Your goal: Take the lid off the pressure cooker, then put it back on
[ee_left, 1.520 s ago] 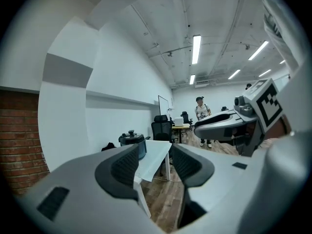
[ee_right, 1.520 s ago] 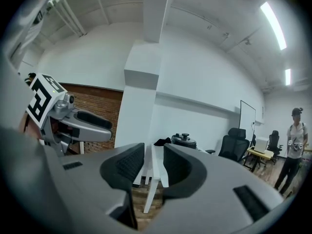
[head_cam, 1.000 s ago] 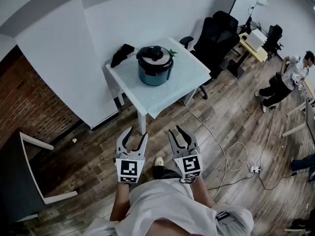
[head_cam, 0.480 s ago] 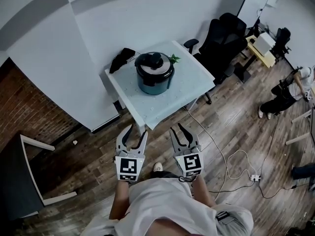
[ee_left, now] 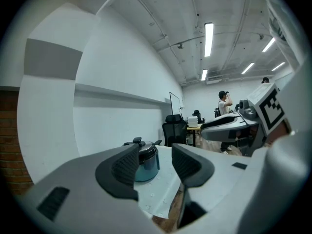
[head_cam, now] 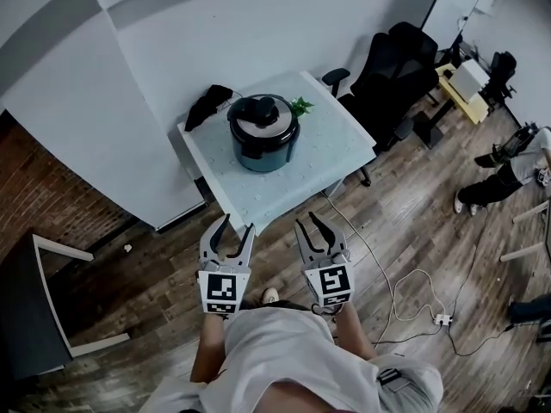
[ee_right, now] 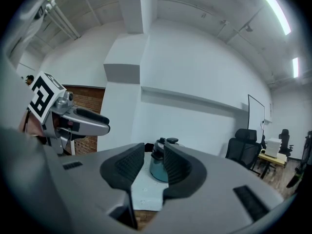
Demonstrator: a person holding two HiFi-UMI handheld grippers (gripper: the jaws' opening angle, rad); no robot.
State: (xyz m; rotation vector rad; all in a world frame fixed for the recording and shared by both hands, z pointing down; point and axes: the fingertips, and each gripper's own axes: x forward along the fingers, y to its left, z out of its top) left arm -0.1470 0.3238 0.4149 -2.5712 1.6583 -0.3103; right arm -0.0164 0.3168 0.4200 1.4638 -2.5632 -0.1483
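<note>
A dark blue-green pressure cooker (head_cam: 263,138) stands on the white table (head_cam: 288,183) ahead, with its steel lid (head_cam: 260,115) and black knob on it. Both grippers are held side by side at waist height, well short of the table's near corner. On my left gripper (head_cam: 238,224) the jaws are drawn in close and hold nothing. The right gripper (head_cam: 308,220) stands the same way, empty. The left gripper view frames the cooker (ee_left: 146,161) far off between the pads (ee_left: 127,165). The right gripper view does the same with the cooker (ee_right: 157,170).
A black cloth-like item (head_cam: 207,106) and a small green plant (head_cam: 300,106) lie on the table behind the cooker. Black office chairs (head_cam: 387,67) stand to the right. A white cable (head_cam: 387,265) runs over the wooden floor. A person (head_cam: 516,163) is at the far right.
The table and cooker have drawn closer in the head view as I walk toward them. Both grippers keep their pose and spacing.
</note>
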